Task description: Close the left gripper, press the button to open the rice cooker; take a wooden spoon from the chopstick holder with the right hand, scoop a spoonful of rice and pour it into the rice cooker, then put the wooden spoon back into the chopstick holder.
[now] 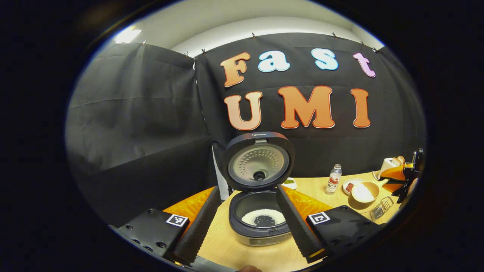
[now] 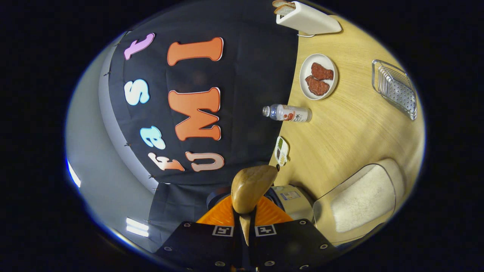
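Rice cooker (image 1: 259, 211) sits on the counter (image 1: 234, 247), lid (image 1: 258, 160) upright, rice in the pot. Left gripper (image 1: 247, 223) fingers spread apart, straddling the cooker, holding nothing. Right gripper (image 2: 245, 226) fingers clamped on the wooden spoon (image 2: 250, 189); long axis runs straight out along the fingers, bowl pointing away. Rice bowl (image 2: 361, 200) lies near right.

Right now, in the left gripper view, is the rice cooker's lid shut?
No. The rice cooker stands with its lid swung upright, and rice shows in the pot.
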